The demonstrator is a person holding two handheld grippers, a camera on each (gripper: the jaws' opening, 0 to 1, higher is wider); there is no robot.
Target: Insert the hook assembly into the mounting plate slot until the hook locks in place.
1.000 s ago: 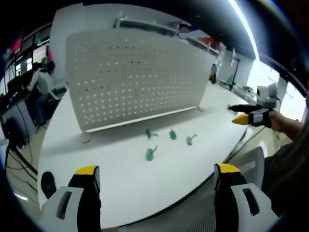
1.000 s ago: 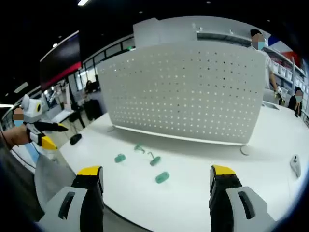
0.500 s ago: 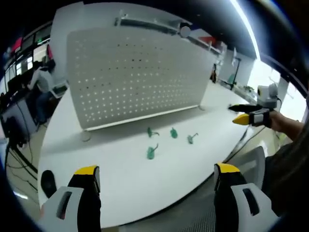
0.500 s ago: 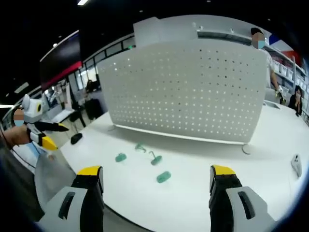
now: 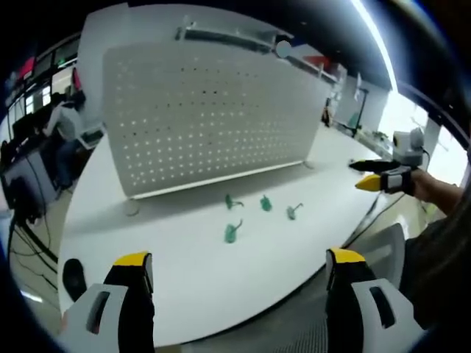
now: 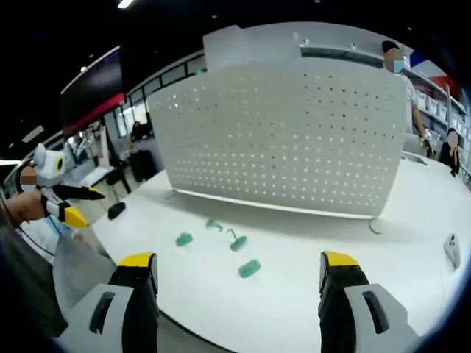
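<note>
Nothing's been picked up yet — I'm judging this as the very start, approach stage, w/ both tools hanging back off the near edge of the table (image 5: 184, 294). The left gripper (image 5: 239, 268) is holding its yellow-tipped jaws spread wide, nothing between them; the right gripper (image 6: 238, 268) is doing the same, jaws well apart and empty. Four small green hook pieces (image 5: 232, 232) are lying loose on the white tabletop, roughly mid-table, between the near edge and the pegboard (image 5: 206, 110). In the right gripper view the same green bits (image 6: 249, 269) are sitting a bit nearer the table's left side. The pegboard, i.e. the mounting plate, is standing upright toward the far edge: white sheet, matte, gently curved by the lens, rows of small round holes, a thin rail along its bottom. The hooks are looking like glossy teal plastic, a chunky base w/ a thin bent stem — too small to tell more. The tabletop is smooth, rounded at the edge, slightly reflective. Next move, I'd say: one tool needs to be reaching in and closing on a hook by its base, stem kept free, then lining it up square to a hole row before pushing in. Small, slick parts — probably prone to skidding if nudged sideways.
</note>
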